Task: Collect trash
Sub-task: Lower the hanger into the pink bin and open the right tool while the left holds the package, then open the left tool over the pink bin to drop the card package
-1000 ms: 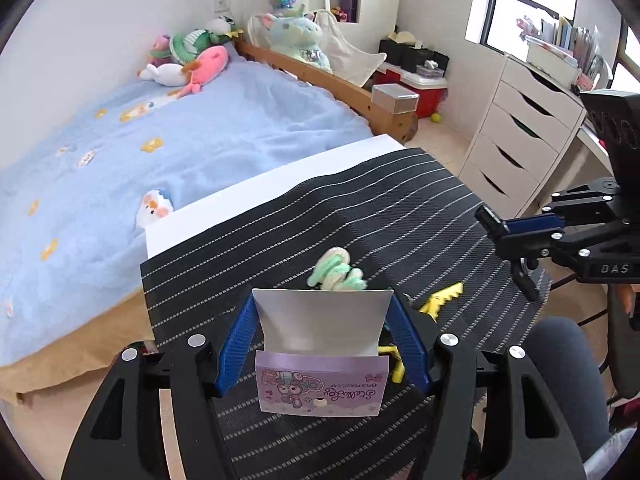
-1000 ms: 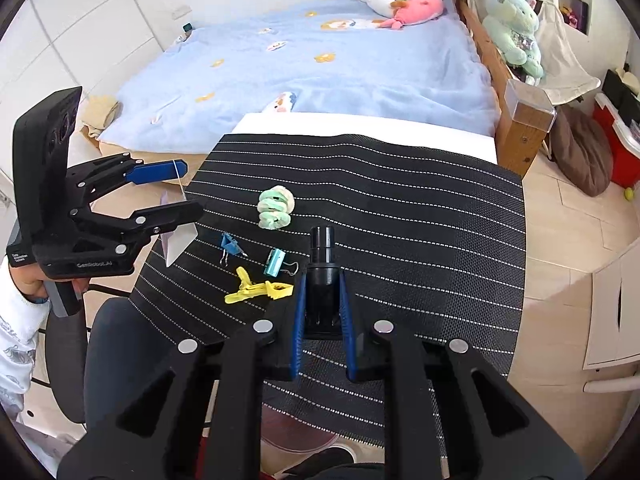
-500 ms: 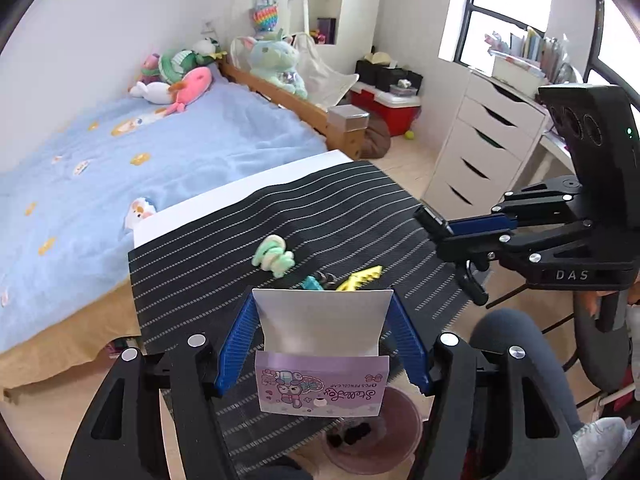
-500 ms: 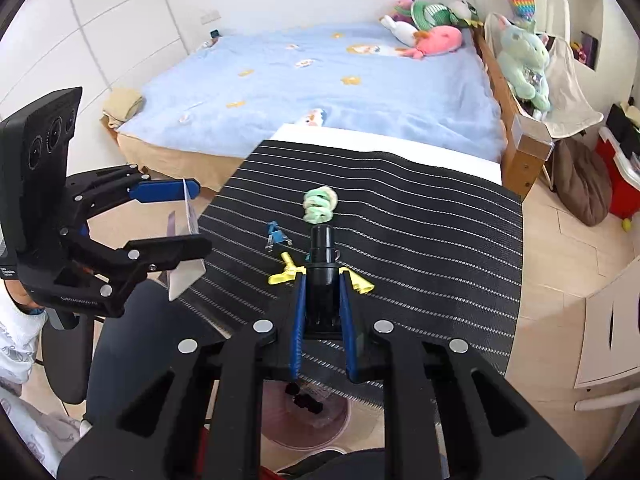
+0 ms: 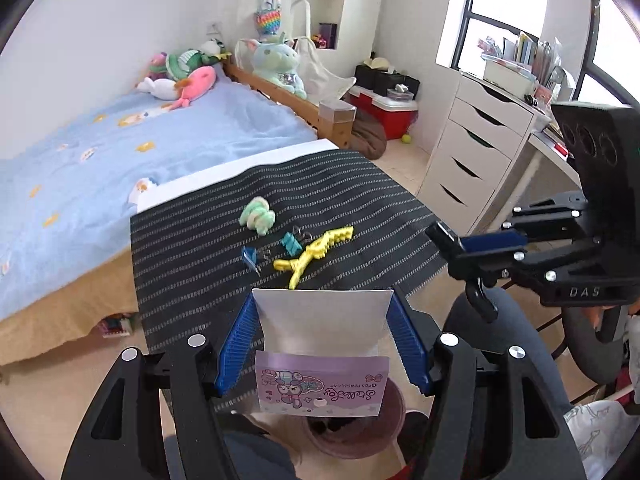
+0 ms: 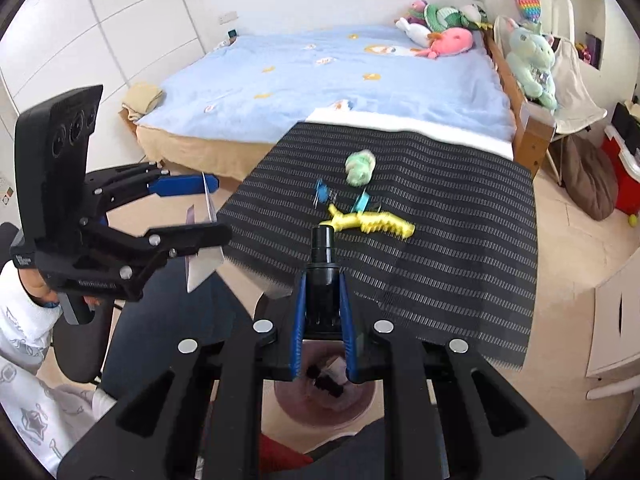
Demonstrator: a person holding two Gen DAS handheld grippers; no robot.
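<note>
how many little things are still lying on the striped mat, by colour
yellow: 1, the hair claw clip
mint green: 1, the scrunchie
teal: 1, a binder clip
blue: 1, a binder clip
total: 4

Pink bin (image 6: pixel 324 408) open directly beneath both grippers; near table edge (image 6: pixel 400 328) clear; yellow clip (image 6: pixel 368 222), binder clips crowd mid-table.

Both grippers, left (image 5: pixel 322 344) and right (image 6: pixel 322 312), drew back off the table (image 5: pixel 224 216) (bin (image 6: pixel 324 404) now beneath).
</note>
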